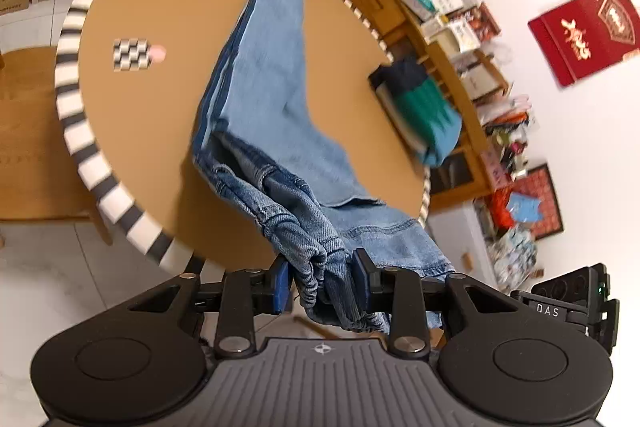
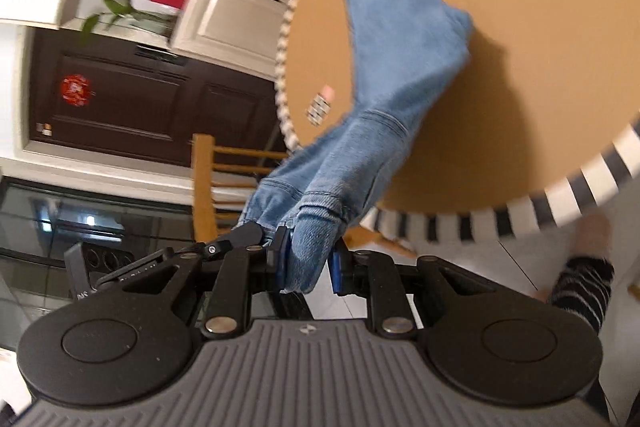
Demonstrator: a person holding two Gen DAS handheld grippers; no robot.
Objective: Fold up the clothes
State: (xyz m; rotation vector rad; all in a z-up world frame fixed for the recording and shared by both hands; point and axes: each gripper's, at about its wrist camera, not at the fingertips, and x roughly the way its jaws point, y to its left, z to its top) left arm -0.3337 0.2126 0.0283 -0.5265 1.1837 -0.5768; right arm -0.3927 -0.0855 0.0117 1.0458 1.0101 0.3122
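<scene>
A pair of light blue jeans (image 1: 272, 83) lies stretched across a round tan table (image 1: 140, 139) with a black-and-white striped rim. My left gripper (image 1: 322, 283) is shut on the bunched waistband, held off the table's near edge. My right gripper (image 2: 308, 257) is shut on another bunched part of the jeans (image 2: 400, 39), also just off the table's (image 2: 520, 27) edge. The legs run away across the tabletop to its far rim. The right gripper's body shows at the lower right of the left wrist view.
A small checkered marker card (image 1: 132, 55) lies on the table. Folded dark and teal clothes (image 1: 420, 107) sit at the table's right edge. A cluttered wooden shelf (image 1: 440, 39) stands behind. A wooden chair (image 2: 224, 179) and my striped-sleeved leg or foot (image 2: 588, 275) are near.
</scene>
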